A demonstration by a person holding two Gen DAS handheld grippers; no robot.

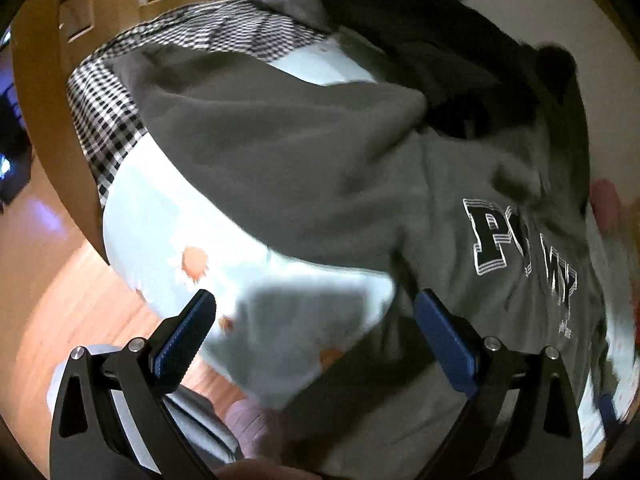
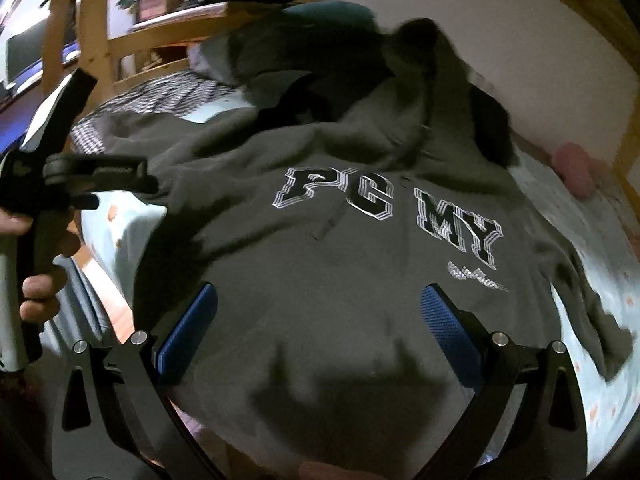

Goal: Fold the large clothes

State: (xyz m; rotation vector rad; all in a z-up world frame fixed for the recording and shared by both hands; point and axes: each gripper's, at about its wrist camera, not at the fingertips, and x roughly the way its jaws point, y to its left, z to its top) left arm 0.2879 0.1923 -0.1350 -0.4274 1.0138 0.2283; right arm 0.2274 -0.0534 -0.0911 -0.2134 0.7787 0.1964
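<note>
Hoodie: dark grey fleece hoodie [image 2: 340, 280] with black-and-white letters, spread flat on pale blue flowered bedsheet [image 1: 160, 216].
Left gripper [image 1: 316, 320]: spread, nothing held, sleeve at 12 o'clock.
Right gripper [image 2: 320, 316]: spread, over hem.

You're getting dim, warm indoor light in both views, w/ colours going muddy. The grey hoodie [image 2: 360, 280] is reading dark, and its folds are losing detail; the black garment [image 2: 304, 68] behind it is crushing to near solid black. The pale bedsheet [image 1: 160, 232] is blowing out towards white in the left wrist view. Motion blur is smearing the sheet's edge and the hoodie's right sleeve. A soft shadow is falling across the hoodie's lower front. Fisheye distortion is bending the wooden bed frame [image 2: 96, 40], and corners are vignetting to black
</note>
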